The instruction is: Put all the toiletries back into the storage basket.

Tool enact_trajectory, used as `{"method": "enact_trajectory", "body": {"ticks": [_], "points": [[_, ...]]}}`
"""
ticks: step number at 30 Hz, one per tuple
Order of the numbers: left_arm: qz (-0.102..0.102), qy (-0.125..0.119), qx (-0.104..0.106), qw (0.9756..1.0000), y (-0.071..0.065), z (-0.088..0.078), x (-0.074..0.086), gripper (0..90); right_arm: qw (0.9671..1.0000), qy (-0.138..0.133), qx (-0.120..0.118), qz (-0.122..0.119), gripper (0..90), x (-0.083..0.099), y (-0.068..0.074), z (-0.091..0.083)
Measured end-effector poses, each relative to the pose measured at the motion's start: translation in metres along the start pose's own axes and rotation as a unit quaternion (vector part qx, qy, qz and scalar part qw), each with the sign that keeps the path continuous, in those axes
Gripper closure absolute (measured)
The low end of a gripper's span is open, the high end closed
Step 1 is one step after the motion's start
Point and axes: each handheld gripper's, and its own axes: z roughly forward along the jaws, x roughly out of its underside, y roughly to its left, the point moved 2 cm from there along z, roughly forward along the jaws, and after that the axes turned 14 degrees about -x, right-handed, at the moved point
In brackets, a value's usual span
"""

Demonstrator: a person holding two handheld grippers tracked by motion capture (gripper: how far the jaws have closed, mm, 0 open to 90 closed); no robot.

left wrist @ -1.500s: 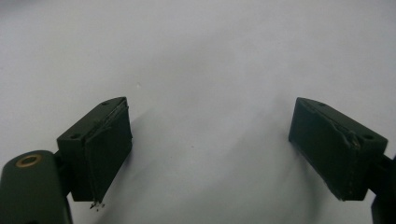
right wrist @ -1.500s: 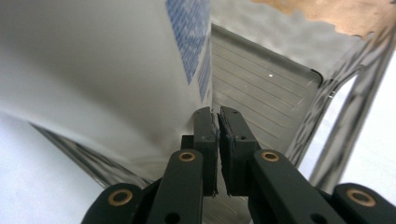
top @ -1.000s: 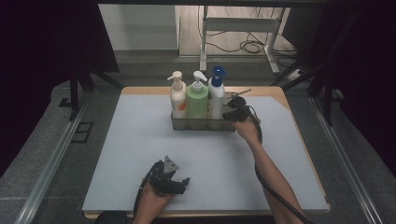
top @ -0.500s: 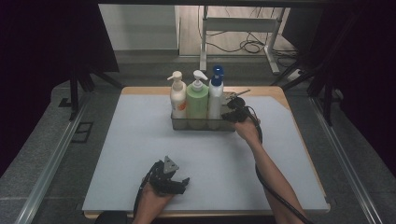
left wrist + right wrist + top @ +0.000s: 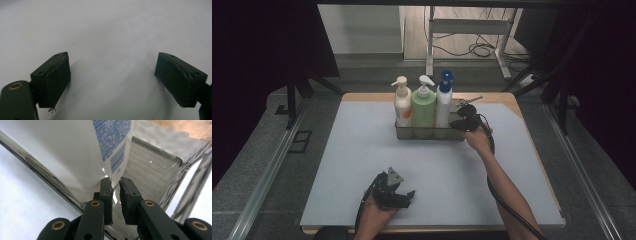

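On the pale grey surface (image 5: 337,165), near its front edge, the left gripper (image 5: 404,196) rests in the person's left hand (image 5: 374,215); in the left gripper view its jaws stand spread wide with only bare mat between them.

Farther back stands a shallow clear-walled metal tray (image 5: 404,132) carrying three pump bottles in a row: a cream bottle with an orange label (image 5: 402,106), a light green bottle (image 5: 423,109), and a white bottle with a blue pump top (image 5: 443,105).

At the tray's right end is the right gripper (image 5: 455,125). In the right gripper view (image 5: 115,185) its jaws have just been opening a little and stand nearly together, a narrow slit between the pads, over the tray's ribbed floor just beside the white bottle's base; nothing seems pinched, though the gap is too dark to be sure.

The white bottle's label (image 5: 112,138) shows a blue mosaic pattern and lines of small blue print, too blurred to read.
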Motion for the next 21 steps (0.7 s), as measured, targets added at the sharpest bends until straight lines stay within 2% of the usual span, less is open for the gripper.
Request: {"method": "enact_trajectory", "body": {"ticks": [3, 7, 14, 21], "points": [[0.0, 0.0, 0.0, 1.0, 0.0, 0.0, 0.0, 13.1, 1.0, -0.005, -0.001, 0.003, 75.8, 0.0, 0.0, -0.003], [0.001, 0.0, 0.0, 1.0, 0.0, 0.0, 0.0, 13.1, 0.9999, -0.014, 0.004, -0.008, 71.6, -0.001, 0.002, -0.009], [0.0, 0.0, 0.0, 1.0, 0.0, 0.0, 0.0, 13.1, 0.9996, -0.028, 0.005, -0.003, 59.9, -0.002, 0.004, -0.019], [0.0, -0.001, 0.0, 1.0, 0.0, 0.0, 0.0, 13.1, 0.9993, -0.034, 0.002, -0.013, 48.2, 0.0, 0.005, -0.025]]}}
